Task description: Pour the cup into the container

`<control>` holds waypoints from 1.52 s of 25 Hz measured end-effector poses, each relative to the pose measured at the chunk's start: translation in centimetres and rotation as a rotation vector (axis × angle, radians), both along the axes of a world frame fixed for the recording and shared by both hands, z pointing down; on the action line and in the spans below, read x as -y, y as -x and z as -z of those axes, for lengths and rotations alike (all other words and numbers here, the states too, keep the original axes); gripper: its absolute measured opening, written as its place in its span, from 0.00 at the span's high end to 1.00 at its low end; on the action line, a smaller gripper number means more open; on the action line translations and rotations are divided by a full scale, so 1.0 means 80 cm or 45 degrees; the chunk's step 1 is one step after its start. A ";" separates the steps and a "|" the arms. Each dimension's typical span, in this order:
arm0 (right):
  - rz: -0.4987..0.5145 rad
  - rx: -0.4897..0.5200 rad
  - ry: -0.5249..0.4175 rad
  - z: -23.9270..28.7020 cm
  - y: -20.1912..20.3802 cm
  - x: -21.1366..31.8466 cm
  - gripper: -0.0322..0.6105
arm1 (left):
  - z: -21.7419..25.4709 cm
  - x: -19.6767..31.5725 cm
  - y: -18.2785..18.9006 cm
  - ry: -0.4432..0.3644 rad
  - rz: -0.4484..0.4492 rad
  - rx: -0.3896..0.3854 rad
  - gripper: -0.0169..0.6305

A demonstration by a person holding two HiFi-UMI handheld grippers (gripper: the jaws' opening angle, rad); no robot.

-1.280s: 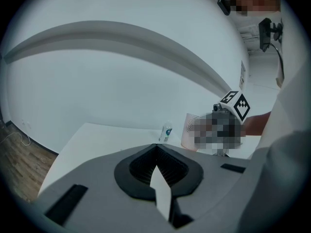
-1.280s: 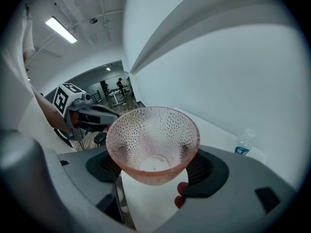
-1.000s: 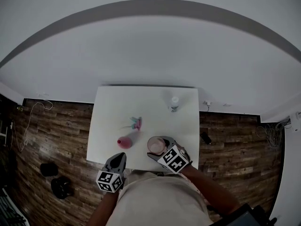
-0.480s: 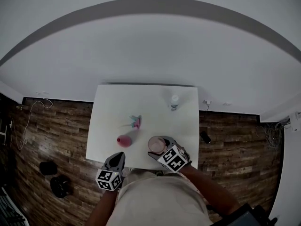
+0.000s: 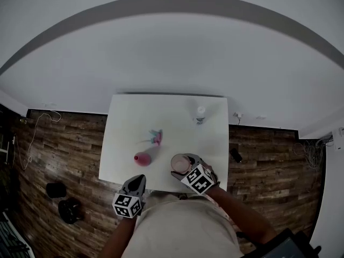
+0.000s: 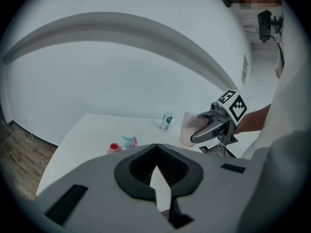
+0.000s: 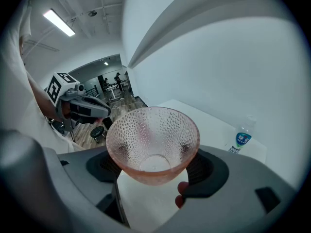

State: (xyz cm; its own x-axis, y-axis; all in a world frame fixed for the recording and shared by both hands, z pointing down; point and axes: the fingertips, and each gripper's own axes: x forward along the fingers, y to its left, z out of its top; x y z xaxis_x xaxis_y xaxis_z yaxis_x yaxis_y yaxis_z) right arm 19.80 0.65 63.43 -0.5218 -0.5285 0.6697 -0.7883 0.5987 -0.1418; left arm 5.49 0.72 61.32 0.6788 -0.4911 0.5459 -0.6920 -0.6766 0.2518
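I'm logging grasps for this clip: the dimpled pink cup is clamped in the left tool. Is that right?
Not quite. The dimpled pink cup is clamped in the right tool, not the left. The right gripper view shows its jaws closed on the cup's sides. The left tool is shut with nothing in it.

We see a small water bottle standing upright at the far right of the white table, above a wood-plank floor.
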 end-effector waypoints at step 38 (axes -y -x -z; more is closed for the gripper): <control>0.126 -0.169 0.028 -0.112 0.012 0.006 0.38 | -0.035 -0.004 0.010 0.069 -0.025 0.097 0.96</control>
